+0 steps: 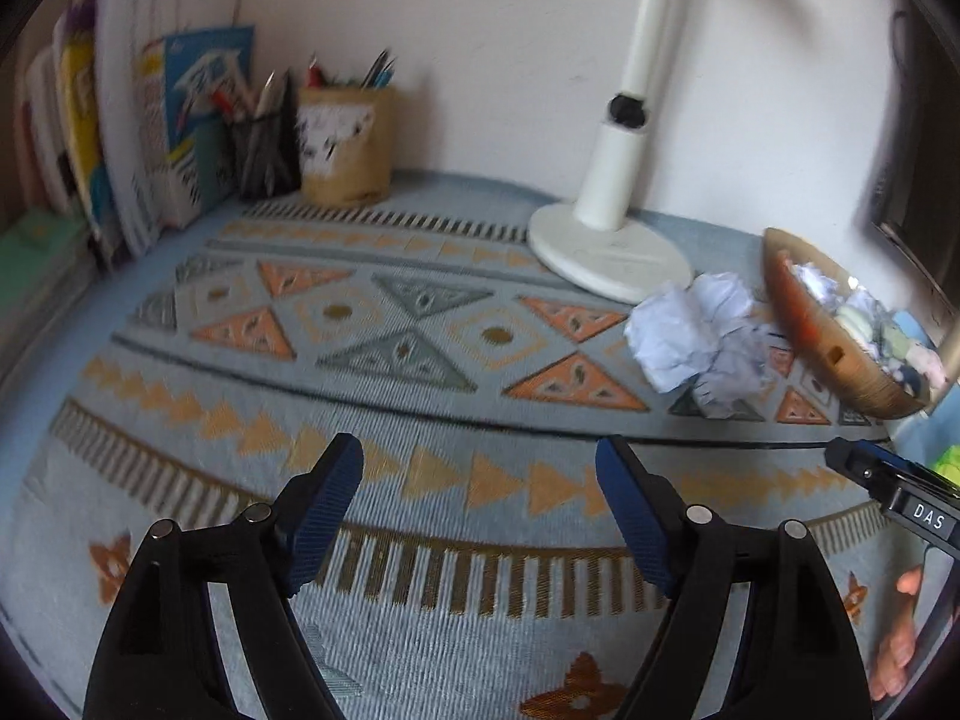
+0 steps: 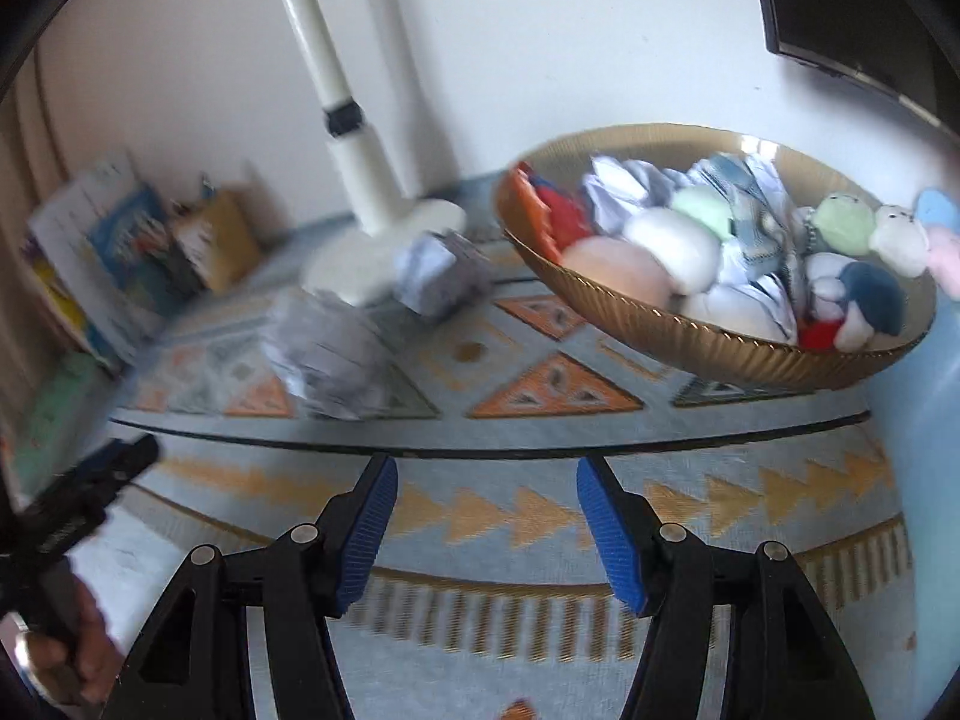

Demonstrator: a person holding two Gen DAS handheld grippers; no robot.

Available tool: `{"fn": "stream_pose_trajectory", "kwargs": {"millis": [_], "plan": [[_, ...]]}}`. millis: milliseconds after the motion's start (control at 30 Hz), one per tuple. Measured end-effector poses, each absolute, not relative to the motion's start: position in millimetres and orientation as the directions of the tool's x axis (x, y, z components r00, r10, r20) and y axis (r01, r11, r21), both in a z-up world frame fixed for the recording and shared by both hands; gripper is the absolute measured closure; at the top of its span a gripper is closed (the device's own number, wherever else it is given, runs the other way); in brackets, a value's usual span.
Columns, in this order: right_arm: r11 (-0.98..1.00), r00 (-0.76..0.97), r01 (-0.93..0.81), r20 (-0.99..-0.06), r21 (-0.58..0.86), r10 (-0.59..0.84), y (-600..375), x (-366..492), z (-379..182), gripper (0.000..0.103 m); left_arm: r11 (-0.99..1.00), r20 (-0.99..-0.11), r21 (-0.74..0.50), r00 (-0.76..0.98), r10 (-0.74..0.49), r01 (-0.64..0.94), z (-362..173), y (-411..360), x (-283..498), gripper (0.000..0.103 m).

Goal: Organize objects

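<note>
Paper balls (image 1: 699, 339) are sitting on the patterned cloth (image 1: 420, 360) ahead and to the right of the left gripper (image 1: 480, 510), just beside the lamp (image 1: 606, 240). From the right gripper (image 2: 486, 528) they're ahead-left and pretty smeared, so I can't tell how many there are. The bowl (image 2: 708, 342) is sitting ahead-right of it, stuffed with more paper and little plushies (image 2: 900, 234); in the left view it's getting cut off at the edge. Both grippers are hanging open with nothing between the pads, left one wider. Books (image 1: 150, 120) and pen cups (image 1: 345, 144) are leaning far ahead-left, kinda blurry.
</note>
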State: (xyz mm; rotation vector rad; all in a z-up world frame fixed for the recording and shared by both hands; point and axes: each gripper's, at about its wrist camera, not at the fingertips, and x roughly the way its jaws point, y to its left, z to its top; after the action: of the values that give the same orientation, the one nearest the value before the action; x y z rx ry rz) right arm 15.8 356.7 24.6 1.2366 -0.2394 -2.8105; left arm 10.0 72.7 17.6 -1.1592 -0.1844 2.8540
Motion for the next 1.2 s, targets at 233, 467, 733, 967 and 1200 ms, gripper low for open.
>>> {"fn": "stream_pose_trajectory", "kwargs": {"millis": [233, 467, 733, 967, 1200], "plan": [[-0.989, -0.63, -0.08, -0.775, 0.128, -0.049, 363.3, 11.0, 13.8, 0.042, -0.999, -0.719, 0.016, -0.694, 0.019, -0.044, 11.0, 103.1, 11.7, 0.023], [-0.996, -0.617, -0.08, -0.786, 0.047, 0.013, 355.1, 10.7, 12.5, 0.033, -0.996, -0.738, 0.058, -0.674, 0.007, -0.074, 9.0, 109.9, 10.1, 0.019], [-0.993, -0.608, -0.102, -0.794, 0.058, 0.016, 359.9, 9.2, 11.1, 0.019, -0.996, -0.748, 0.066, -0.664, -0.009, -0.06, 6.5, 107.9, 9.2, 0.019], [-0.995, -0.603, -0.095, -0.798, 0.042, 0.024, 356.4, 9.0, 10.6, 0.016, -0.995, -0.757, 0.072, -0.654, -0.011, -0.066, 5.2, 108.2, 8.0, 0.019], [-0.995, -0.602, -0.095, -0.798, 0.041, 0.024, 355.5, 8.4, 10.0, 0.014, -0.994, -0.763, 0.081, -0.646, -0.015, -0.072, 3.8, 109.0, 7.0, 0.019]]}}
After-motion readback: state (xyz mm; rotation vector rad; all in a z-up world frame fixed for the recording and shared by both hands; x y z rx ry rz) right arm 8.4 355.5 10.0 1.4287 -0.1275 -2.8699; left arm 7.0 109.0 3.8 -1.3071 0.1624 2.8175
